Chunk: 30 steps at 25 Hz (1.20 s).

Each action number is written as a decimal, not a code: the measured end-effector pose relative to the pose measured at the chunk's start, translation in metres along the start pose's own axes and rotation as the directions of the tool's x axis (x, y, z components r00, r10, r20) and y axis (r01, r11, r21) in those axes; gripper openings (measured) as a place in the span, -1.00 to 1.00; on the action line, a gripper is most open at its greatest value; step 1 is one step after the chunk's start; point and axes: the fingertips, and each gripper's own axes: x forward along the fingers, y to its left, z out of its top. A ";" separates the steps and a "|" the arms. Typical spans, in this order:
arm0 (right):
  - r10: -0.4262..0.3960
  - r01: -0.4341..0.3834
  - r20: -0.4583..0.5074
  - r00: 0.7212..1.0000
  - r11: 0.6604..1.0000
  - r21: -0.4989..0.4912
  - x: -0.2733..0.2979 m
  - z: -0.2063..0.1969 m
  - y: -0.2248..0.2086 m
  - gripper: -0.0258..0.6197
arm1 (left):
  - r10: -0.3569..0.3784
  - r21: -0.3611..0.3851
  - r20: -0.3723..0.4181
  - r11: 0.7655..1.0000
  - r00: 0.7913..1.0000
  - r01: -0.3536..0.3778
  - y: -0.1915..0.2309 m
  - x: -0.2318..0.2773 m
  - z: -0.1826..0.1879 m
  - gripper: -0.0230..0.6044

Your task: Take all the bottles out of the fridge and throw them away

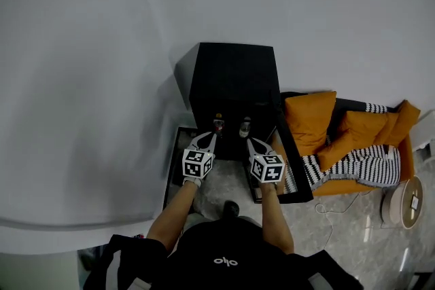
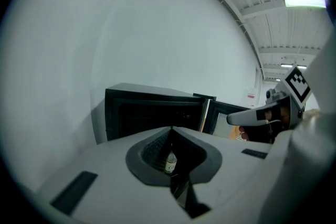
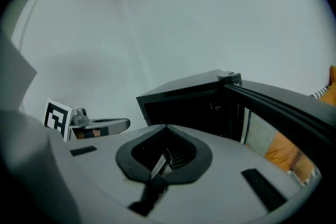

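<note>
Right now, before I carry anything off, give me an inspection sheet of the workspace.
Surface: grey stone-look floor under the fridge.
Job's things: black box-shaped fridge, door open, inside too dark to tell whether more bottles remain; small dark bottle with a white label; second small bottle.
Clutter: round white and tan object on the floor, far right.
Grippers: left gripper shut on the labelled bottle; right gripper shut on the second bottle; both in front of the fridge opening.
Cables: thin white cable on the floor by the sofa.
Surroundings: plain white wall; orange sofa cushions and black-and-white striped blanket right of the fridge.
</note>
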 end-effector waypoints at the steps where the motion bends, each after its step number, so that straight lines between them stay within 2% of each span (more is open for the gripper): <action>1: -0.004 0.004 0.003 1.000 1.000 -0.001 -0.002 0.001 -0.002 -0.89 | -0.003 0.001 0.000 1.000 1.000 0.003 -0.002 0.001 0.001 -0.90; 8: -0.065 0.065 0.024 0.998 0.998 0.017 -0.019 0.004 -0.028 -0.89 | -0.034 0.017 -0.007 0.999 0.999 0.034 -0.014 0.015 0.005 -0.90; 18: -0.162 0.159 0.035 0.986 0.984 0.077 -0.049 -0.013 -0.059 -0.89 | -0.104 0.036 -0.030 0.994 0.994 0.105 -0.039 0.031 -0.003 -0.90; 24: -0.171 0.168 0.032 0.985 0.983 0.078 -0.053 -0.021 -0.058 -0.89 | -0.110 0.042 -0.040 0.993 0.993 0.112 -0.040 0.032 -0.011 -0.90; 30: -0.145 0.144 0.011 0.989 0.988 0.055 -0.040 -0.037 -0.053 -0.89 | -0.093 0.042 -0.054 0.995 0.994 0.095 -0.030 0.037 -0.031 -0.90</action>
